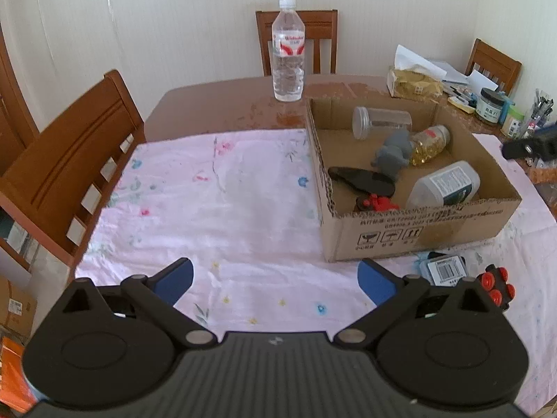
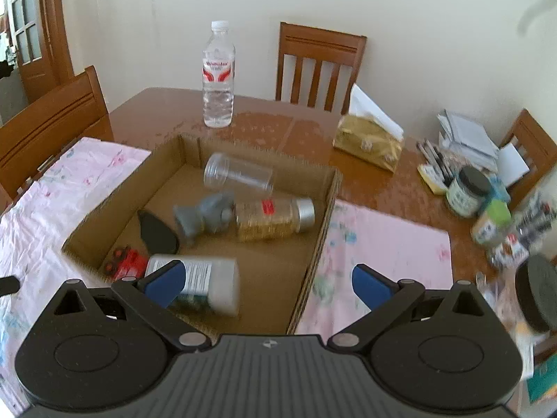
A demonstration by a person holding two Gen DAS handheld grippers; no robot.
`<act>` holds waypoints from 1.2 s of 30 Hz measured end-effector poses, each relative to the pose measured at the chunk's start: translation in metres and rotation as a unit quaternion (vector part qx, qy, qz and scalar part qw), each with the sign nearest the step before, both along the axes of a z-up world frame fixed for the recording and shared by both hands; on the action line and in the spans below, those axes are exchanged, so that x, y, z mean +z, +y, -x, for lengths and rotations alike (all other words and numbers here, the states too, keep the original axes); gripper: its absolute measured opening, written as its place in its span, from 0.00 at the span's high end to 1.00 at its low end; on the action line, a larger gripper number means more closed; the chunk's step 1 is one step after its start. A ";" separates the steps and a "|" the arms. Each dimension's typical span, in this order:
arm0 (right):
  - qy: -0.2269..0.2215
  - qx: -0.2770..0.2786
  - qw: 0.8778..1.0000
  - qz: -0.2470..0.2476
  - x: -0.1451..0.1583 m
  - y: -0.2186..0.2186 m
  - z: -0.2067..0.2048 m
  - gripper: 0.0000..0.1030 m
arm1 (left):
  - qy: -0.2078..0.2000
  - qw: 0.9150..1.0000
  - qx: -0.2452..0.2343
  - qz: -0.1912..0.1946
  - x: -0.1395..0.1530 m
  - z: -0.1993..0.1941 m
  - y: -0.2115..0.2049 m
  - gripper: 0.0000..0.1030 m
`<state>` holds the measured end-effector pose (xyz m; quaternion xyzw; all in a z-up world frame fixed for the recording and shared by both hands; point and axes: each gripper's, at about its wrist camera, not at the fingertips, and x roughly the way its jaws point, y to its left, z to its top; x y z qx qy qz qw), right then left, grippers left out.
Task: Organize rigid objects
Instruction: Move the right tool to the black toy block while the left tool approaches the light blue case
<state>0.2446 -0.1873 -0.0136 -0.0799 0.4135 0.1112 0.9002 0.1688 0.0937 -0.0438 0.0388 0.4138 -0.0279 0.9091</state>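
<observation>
A cardboard box (image 1: 414, 230) (image 2: 323, 209) on the pink cloth holds a clear jar (image 1: 381, 122) (image 2: 238, 174), a yellow-filled bottle (image 1: 430, 144) (image 2: 275, 219), a grey toy (image 1: 391, 155) (image 2: 205, 214), a black flat piece (image 1: 362, 180) (image 2: 156, 231), a red toy (image 1: 379, 203) (image 2: 127, 264) and a white bottle (image 1: 444, 184) (image 2: 209, 280). In front of the box lie a barcoded pack (image 1: 445, 268) and a black-and-red toy (image 1: 496, 287). My left gripper (image 1: 275, 280) is open over the cloth. My right gripper (image 2: 268, 282) is open above the box's near right corner.
A water bottle (image 1: 288, 52) (image 2: 218, 76) stands on the wooden table (image 1: 216, 104) behind the box. A tissue pack (image 2: 369, 144), jars (image 2: 466, 191), pens and papers crowd the right side. Wooden chairs (image 1: 66, 170) (image 2: 318, 66) surround the table.
</observation>
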 end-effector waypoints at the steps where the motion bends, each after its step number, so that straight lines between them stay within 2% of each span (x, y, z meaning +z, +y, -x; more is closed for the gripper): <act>1: 0.005 -0.003 1.000 0.002 -0.003 0.000 0.005 0.00 | 0.004 1.000 0.002 0.001 -0.002 0.000 0.000 0.02; 9: 0.069 -0.008 0.997 -0.013 -0.038 0.006 0.037 0.00 | 0.019 1.000 -0.014 -0.005 -0.013 0.000 -0.011 0.02; 19: 0.144 -0.022 0.988 -0.045 -0.080 0.013 0.054 0.00 | 0.024 0.999 -0.042 -0.010 -0.016 -0.004 -0.029 0.02; 29: 0.149 -0.056 0.986 -0.054 -0.082 -0.011 0.059 0.00 | 0.025 0.998 -0.058 -0.006 -0.017 -0.007 -0.037 0.02; 36: 0.137 -0.081 0.987 -0.024 -0.079 -0.024 0.055 0.00 | 0.025 0.997 -0.069 -0.005 -0.018 -0.008 -0.042 0.02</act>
